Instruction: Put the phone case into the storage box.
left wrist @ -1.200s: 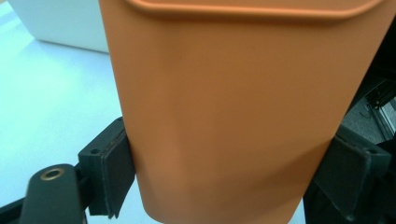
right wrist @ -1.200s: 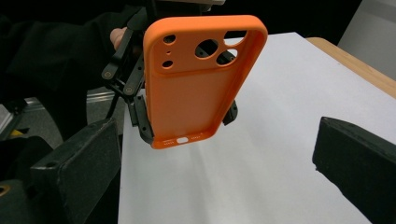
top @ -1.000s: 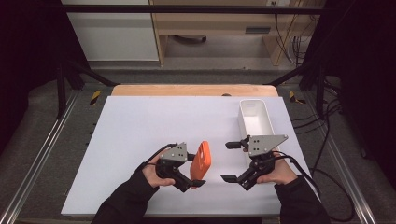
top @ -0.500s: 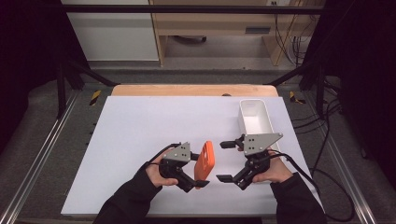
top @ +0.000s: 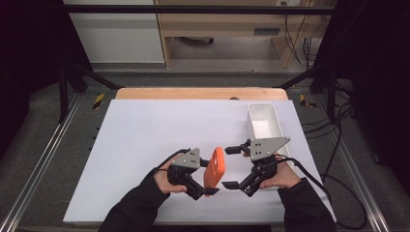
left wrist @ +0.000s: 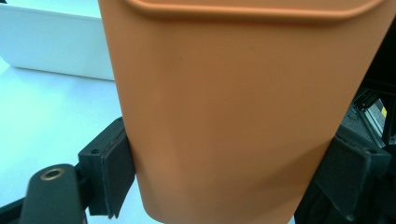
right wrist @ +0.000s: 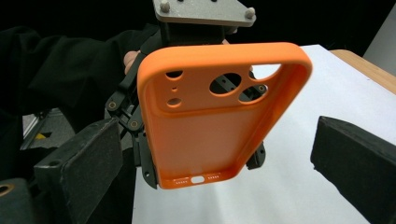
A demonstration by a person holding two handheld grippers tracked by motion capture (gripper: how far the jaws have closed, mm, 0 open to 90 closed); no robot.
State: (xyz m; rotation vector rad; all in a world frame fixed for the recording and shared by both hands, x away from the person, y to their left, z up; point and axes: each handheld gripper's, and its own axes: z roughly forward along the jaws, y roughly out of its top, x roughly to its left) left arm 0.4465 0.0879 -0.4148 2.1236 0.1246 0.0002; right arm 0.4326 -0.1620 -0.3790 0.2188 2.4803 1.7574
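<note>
Holding the orange phone case point(top: 213, 167) in your left hand-held gripper point(top: 207, 190), you have it lifted on edge above the white desk point(top: 145, 140), near the front and roughly midway between your two hands. In the left gripper view the pads press against both side edges of the case point(left wrist: 233, 107), so the jaws are clamped across its width. In the high view its long axis runs away from you, leaning slightly to the right. In the right gripper view the case point(right wrist: 210, 126) shows its hollow inner side toward that camera, with the camera cut-outs at the top and the port slots along the bottom edge. Your right hand-held gripper point(top: 231, 167) sits just beside the case on its right; its jaws are spread wide, one pad on either side of the case in its own view, neither touching it. A white tray point(top: 270, 126) lies on the desk behind your right hand, its long side also running away from you.
</note>
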